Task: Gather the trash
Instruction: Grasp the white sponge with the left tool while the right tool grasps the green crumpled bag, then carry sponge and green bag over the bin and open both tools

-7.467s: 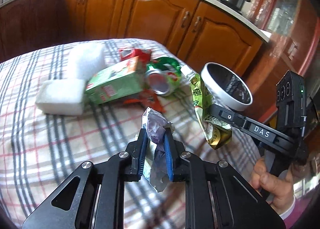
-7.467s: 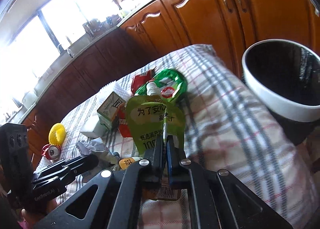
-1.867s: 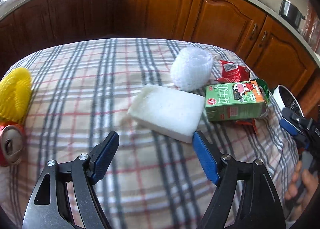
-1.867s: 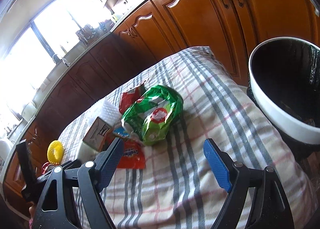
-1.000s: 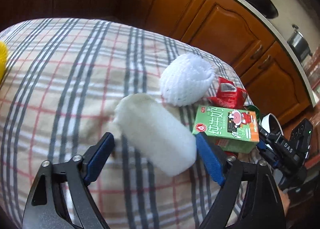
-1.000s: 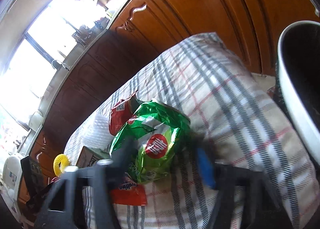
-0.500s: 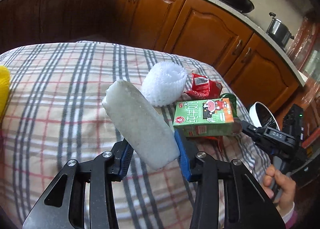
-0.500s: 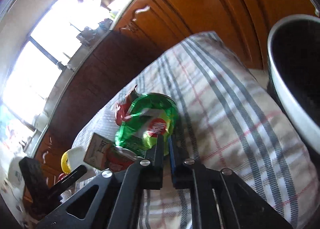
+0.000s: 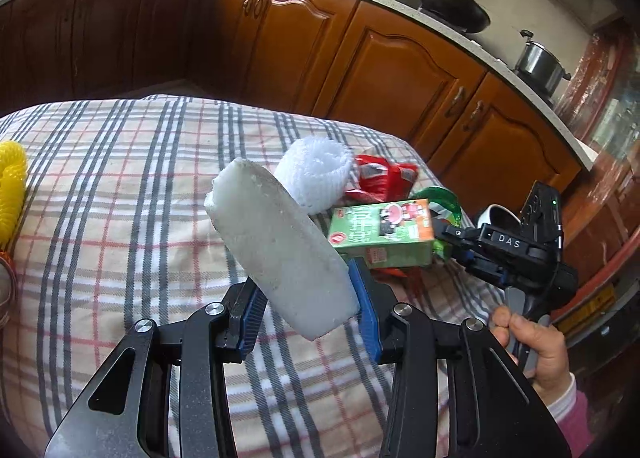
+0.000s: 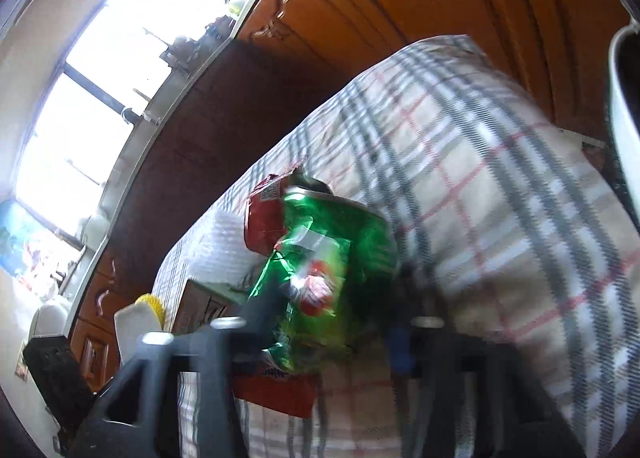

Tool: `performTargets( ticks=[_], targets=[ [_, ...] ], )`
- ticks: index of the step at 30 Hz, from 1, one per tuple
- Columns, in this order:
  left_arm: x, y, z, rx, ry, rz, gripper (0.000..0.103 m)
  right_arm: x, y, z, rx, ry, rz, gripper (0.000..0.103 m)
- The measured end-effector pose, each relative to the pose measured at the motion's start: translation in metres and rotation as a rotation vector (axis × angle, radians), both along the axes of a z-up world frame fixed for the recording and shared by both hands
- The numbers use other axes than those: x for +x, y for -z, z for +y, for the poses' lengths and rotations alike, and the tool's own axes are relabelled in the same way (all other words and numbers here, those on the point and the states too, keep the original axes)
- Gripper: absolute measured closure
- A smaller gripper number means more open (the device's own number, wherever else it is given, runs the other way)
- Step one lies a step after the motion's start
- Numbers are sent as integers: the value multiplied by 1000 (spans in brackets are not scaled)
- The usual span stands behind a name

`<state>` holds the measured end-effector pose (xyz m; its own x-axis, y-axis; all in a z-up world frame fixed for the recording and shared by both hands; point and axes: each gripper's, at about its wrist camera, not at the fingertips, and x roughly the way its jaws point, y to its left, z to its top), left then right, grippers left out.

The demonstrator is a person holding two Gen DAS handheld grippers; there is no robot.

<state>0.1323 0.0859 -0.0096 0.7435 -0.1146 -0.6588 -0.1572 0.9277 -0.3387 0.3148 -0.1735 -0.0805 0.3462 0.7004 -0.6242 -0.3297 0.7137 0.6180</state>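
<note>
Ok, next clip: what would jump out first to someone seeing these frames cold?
Probably the white foam block, lifted off the plaid tablecloth and clamped in the left gripper at the centre of the left view. Next, the shiny green bag between the right gripper's opening jaws, blurred. Behind the block, a green carton lies among the remaining litter.

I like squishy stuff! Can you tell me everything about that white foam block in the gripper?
The white foam block is thick, slab-shaped, with rounded corners and a pitted, grainy surface. The left gripper clamps its lower end between blue pads, holding it tilted above the checked tablecloth, upper end leaning away to the left.
</note>
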Motion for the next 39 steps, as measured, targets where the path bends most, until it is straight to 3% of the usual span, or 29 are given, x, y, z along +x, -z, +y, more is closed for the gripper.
performTargets(
  ticks=[13,25,39],
  targets=[
    [8,-17,-83,17,240,-51,64,-61,-44,-63,-80,129,-202,78],
    [37,-12,-171,51,446,-15,65,-97,-62,-129,-132,252,-285,78],
    [69,-13,-239,93,575,2,65,-92,-72,-190,-161,377,-319,78]
  ],
)
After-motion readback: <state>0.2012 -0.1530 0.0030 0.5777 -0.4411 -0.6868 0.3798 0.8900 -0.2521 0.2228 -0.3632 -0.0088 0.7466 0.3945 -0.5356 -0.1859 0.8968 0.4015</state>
